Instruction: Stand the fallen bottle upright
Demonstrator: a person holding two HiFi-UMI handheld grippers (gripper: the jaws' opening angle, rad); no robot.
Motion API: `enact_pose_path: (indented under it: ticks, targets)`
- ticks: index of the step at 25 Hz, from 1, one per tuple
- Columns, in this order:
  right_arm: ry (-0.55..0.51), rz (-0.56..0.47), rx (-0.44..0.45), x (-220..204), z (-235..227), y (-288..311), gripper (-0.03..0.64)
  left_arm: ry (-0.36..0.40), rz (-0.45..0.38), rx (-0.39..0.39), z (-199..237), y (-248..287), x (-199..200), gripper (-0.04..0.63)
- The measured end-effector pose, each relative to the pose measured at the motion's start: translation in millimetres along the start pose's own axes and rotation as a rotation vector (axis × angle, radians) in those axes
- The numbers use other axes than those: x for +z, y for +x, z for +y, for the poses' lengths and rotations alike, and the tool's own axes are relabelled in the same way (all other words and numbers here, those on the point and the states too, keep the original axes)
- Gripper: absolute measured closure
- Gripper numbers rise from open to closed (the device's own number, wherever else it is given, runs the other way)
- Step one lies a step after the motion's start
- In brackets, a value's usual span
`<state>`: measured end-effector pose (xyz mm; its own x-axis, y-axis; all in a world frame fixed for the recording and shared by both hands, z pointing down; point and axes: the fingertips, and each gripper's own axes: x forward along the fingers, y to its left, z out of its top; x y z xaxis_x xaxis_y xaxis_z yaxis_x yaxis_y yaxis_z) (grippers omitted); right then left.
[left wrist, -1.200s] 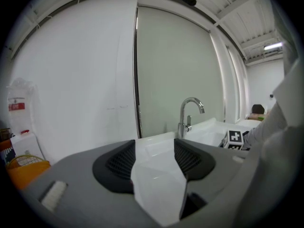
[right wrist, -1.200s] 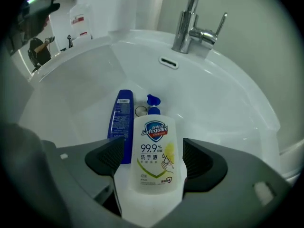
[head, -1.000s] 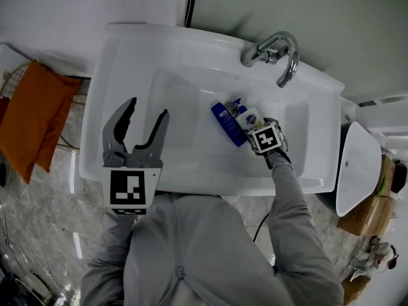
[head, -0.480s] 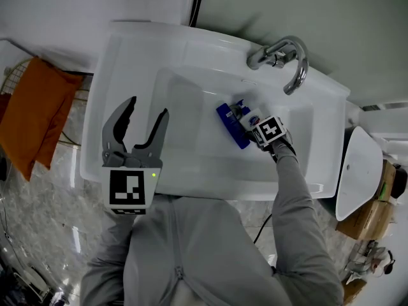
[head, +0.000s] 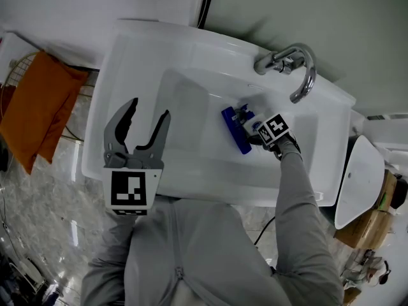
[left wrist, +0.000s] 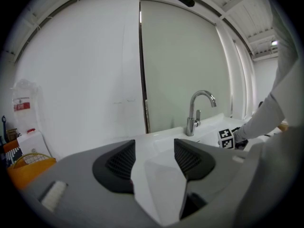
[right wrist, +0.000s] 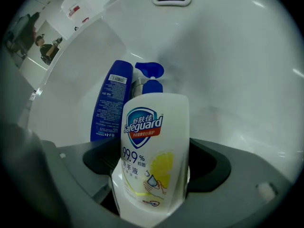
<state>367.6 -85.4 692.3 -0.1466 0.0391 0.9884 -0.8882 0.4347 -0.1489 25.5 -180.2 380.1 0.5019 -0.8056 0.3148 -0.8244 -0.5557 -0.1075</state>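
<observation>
Two bottles lie flat in the white sink basin (head: 191, 101). One is a dark blue bottle (head: 234, 131) (right wrist: 110, 101). Beside it lies a clear soap bottle (head: 250, 121) (right wrist: 154, 141) with a blue pump and a Safeguard label. My right gripper (head: 258, 129) (right wrist: 154, 163) points straight down over the soap bottle. Its jaws have just been opening, and the bottle's lower body lies between them, not visibly squeezed. My left gripper (head: 148, 110) (left wrist: 153, 148) hovers open and empty over the sink's left side.
A chrome faucet (head: 296, 69) (left wrist: 197, 110) arches over the back of the basin. Orange cloth (head: 38, 110) hangs on a wire rack left of the sink. A white bin (head: 360, 174) stands to the right, with cardboard boxes beyond it.
My right gripper has sunk lower into the basin over the soap bottle. The left gripper has kept its place.
</observation>
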Motion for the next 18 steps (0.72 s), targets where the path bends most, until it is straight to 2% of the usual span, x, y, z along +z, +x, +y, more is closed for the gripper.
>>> enact_pose_path:
  ticks: [5, 13, 18]
  targets:
    - [-0.001, -0.004, 0.02, 0.8, -0.2, 0.6, 0.209, 0.001, 0.0, 0.013, 2.4, 0.6, 0.1, 0.291]
    - [-0.058, -0.005, -0.051, 2.2, -1.8, -2.2, 0.201, 0.005, -0.006, 0.003, -2.0, 2.9, 3.0, 0.291]
    - [-0.033, -0.042, -0.083, 4.1, -4.8, -6.7, 0.202, 0.003, -0.01, -0.003, -2.2, 3.0, 2.4, 0.291]
